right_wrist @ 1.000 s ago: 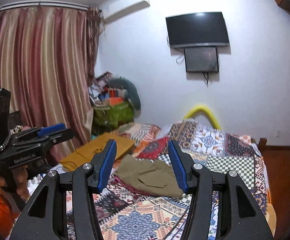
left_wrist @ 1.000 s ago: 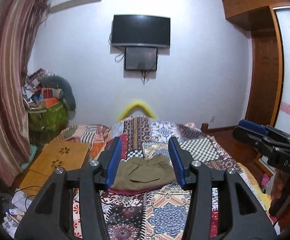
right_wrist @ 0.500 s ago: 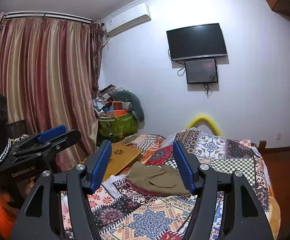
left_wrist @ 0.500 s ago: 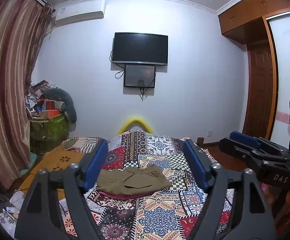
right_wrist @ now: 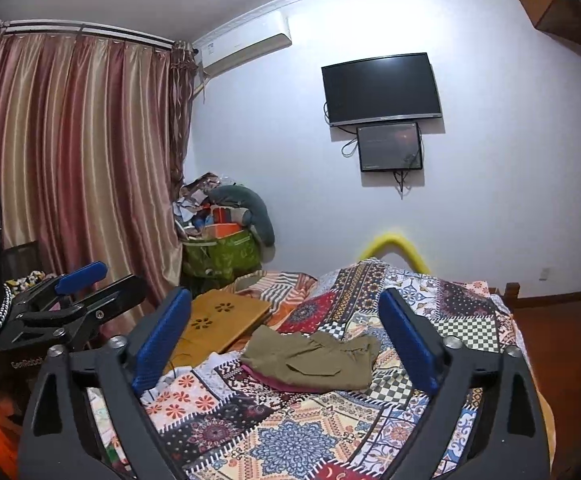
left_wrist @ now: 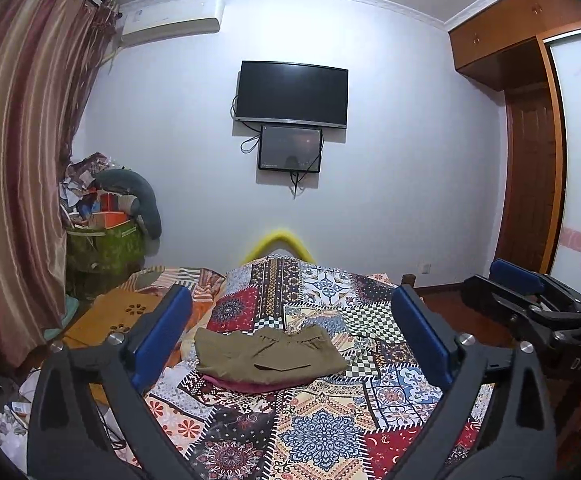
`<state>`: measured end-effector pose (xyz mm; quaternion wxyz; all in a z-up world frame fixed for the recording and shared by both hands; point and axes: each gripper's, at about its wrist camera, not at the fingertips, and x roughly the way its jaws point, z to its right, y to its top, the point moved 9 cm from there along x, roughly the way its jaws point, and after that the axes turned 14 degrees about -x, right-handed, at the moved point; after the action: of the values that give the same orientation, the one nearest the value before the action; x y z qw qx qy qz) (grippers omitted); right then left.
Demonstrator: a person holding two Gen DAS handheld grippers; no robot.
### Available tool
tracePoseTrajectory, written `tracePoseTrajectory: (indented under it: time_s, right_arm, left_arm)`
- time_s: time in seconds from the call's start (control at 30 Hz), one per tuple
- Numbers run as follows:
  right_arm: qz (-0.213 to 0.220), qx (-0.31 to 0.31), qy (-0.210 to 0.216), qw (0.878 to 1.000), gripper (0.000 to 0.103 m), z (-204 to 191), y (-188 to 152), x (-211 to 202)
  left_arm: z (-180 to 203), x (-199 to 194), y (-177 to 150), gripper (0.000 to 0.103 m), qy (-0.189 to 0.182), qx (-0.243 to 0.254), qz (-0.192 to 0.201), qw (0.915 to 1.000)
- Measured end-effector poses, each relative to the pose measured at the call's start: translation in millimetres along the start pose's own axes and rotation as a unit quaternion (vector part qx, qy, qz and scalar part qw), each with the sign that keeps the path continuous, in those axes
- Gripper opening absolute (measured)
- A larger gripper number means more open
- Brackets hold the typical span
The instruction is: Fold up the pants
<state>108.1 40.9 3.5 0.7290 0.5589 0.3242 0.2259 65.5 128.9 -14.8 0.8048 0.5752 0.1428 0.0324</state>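
Observation:
Folded olive-green pants [left_wrist: 268, 357] lie on the patchwork bedspread [left_wrist: 322, 432], on top of a pink garment [left_wrist: 246, 385] whose edge shows beneath. They also show in the right wrist view [right_wrist: 314, 358]. My left gripper [left_wrist: 290, 336] is open and empty, held above the near end of the bed, well back from the pants. My right gripper [right_wrist: 286, 334] is open and empty too, at a similar distance. Each gripper appears in the other's view: the right one [left_wrist: 530, 300] at the right edge, the left one [right_wrist: 74, 292] at the left edge.
A wooden lap desk [right_wrist: 222, 322] lies on the bed's left side. A green bag piled with clutter [left_wrist: 102, 240] stands by the curtain [left_wrist: 18, 180]. A TV [left_wrist: 292, 94] hangs on the far wall. A wooden wardrobe [left_wrist: 530, 160] is at the right.
Both grippers have opened wider and drawn back and up from the pants, which now look smaller and lie untouched on the bed.

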Motion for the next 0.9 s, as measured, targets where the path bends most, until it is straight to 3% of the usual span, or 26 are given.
tracePoseTrajectory:
  time_s: [0.9]
  right_arm:
    - [-0.01,0.004,0.001,1.0,0.1,2.1,-2.6,-0.2]
  left_arm:
    - [2.5,3.1,-5.2,0.102,0.005,0.001,-0.002,1.0]
